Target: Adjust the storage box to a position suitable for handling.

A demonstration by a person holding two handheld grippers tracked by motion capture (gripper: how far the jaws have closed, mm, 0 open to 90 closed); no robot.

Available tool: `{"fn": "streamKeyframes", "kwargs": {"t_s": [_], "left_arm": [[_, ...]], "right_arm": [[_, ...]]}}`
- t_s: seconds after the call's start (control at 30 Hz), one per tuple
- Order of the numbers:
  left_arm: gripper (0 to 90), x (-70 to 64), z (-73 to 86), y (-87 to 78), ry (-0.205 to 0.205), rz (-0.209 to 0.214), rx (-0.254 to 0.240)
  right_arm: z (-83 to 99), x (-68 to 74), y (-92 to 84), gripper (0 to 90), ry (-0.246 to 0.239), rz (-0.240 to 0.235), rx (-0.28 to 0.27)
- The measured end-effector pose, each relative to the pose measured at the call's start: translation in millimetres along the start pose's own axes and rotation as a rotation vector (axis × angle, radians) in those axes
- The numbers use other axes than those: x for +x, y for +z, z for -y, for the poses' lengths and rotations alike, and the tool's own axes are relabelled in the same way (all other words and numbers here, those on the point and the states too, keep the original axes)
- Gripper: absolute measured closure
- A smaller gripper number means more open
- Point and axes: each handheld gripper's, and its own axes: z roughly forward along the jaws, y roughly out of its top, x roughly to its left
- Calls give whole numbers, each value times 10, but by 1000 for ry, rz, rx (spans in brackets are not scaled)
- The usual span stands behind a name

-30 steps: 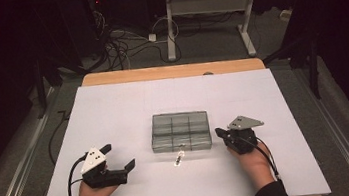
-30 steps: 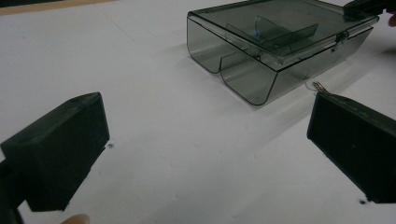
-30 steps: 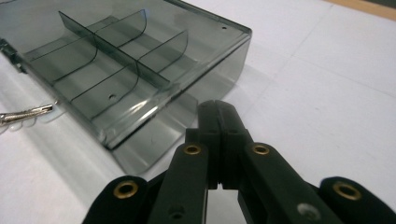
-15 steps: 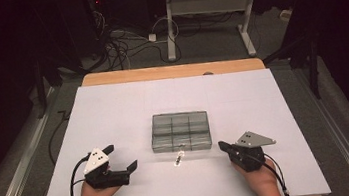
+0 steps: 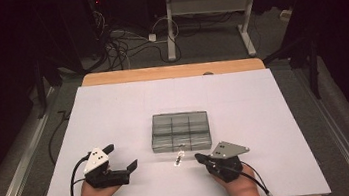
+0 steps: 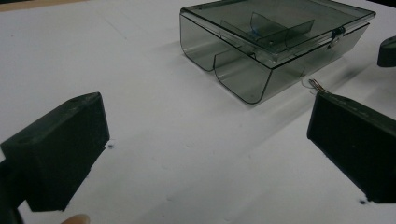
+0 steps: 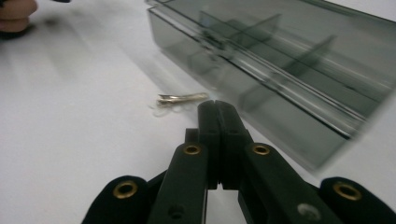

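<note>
White tabletop (image 5: 114,115): left gripper (image 5: 119,160) jaws wide apart; right gripper (image 5: 199,157) jaws closed, empty, near clip (image 5: 178,158)

A recording lab or test studio: a wooden table (image 5: 174,71) draped with a plain white sheet (image 5: 114,115) stands in a dark, black-curtained room on grey carpet (image 5: 216,42), with tangled cables (image 5: 120,44) across the floor and the metal legs of a workbench (image 5: 246,3) behind it.
</note>
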Motion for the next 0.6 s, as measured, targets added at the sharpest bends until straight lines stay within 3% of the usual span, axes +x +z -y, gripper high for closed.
{"fn": "streamKeyframes", "kwargs": {"t_s": [0.23,0.37,0.47,0.6], "left_arm": [[0,-1,1,-2,-2,0,1],[0,6,3,-15,-3,-1,-2],[0,22,8,-28,-9,-3,-6],[0,44,13,-42,-14,-6,-9]], "right_arm": [[-204,235,309,900,-58,-37,28],[-360,348,520,900,-123,-28,67],[-393,364,652,900,-155,-14,115],[-358,341,705,900,-162,-17,159]]}}
